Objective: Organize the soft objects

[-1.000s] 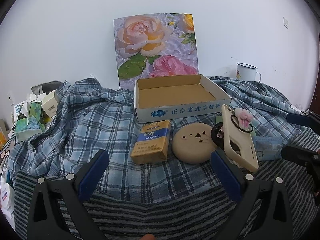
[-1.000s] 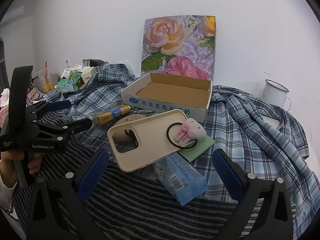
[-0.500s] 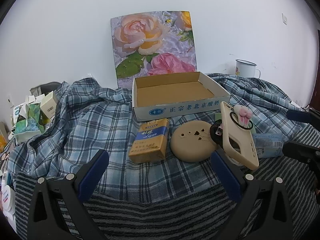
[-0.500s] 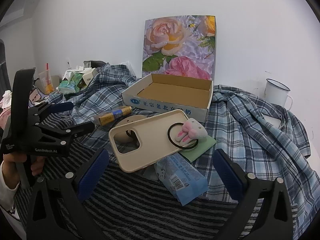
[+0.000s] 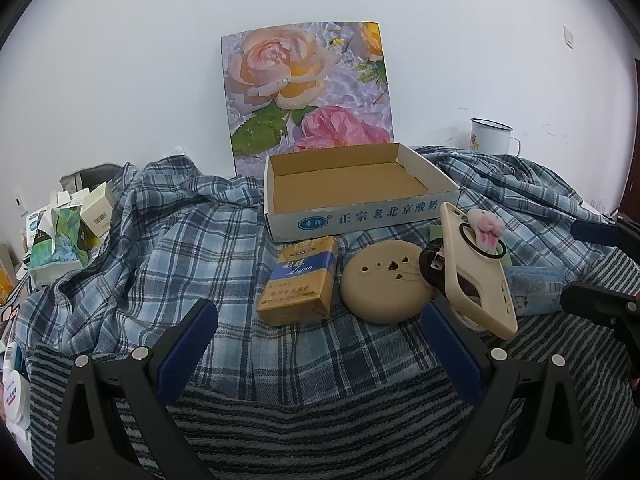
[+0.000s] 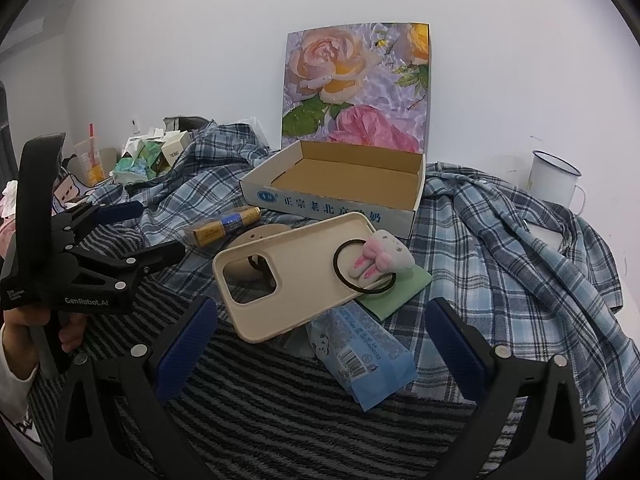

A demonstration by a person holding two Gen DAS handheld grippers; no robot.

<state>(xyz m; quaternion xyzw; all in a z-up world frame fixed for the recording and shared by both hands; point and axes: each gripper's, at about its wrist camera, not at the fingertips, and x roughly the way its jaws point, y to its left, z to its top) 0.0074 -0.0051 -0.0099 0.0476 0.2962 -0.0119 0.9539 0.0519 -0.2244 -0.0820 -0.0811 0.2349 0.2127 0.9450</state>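
A plain white wall (image 5: 160,60) is filling the whole background. A floral board (image 5: 306,88) is leaning against it. A white enamel mug (image 6: 554,178) is standing near the wall on the right. Small boxes (image 5: 66,232) are piling up at the left side. Soft, even light is falling everywhere.

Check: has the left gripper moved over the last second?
Yes. In the right wrist view the left gripper has crept right and slightly up, toward the cardboard box. Its jaws stand open.
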